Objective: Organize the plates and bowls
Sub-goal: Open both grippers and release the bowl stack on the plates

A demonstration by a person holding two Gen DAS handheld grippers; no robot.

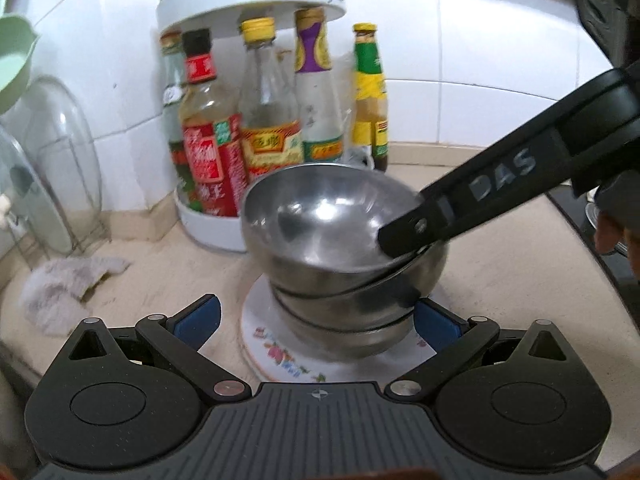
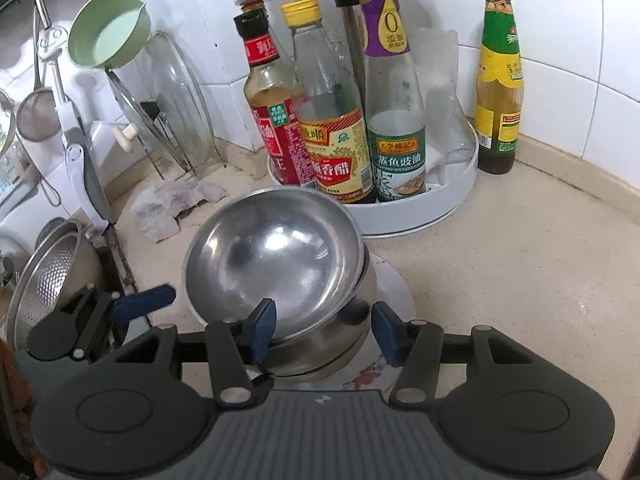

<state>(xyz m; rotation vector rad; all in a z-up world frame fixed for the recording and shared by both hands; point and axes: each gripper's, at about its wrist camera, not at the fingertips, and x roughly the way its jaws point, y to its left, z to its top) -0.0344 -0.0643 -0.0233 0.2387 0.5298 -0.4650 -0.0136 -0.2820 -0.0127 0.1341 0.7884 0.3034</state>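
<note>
Several steel bowls (image 1: 340,280) are stacked on a white flowered plate (image 1: 280,356) on the beige counter. The top bowl (image 2: 276,256) sits tilted in the stack. My left gripper (image 1: 316,320) is open, its blue pads on either side of the stack's base. My right gripper (image 2: 324,332) is open, its left pad (image 2: 262,330) inside the top bowl's near rim and its right pad (image 2: 386,334) outside the stack. In the left wrist view the right gripper's finger (image 1: 460,208) reaches into the top bowl. The left gripper's pad (image 2: 142,302) shows at the left in the right wrist view.
A white turntable rack (image 2: 400,216) of sauce bottles stands just behind the stack, with one bottle (image 2: 498,80) beside it at the wall. A grey rag (image 2: 172,208), glass lids in a wire rack (image 2: 176,104) and a steel colander (image 2: 52,276) are at the left.
</note>
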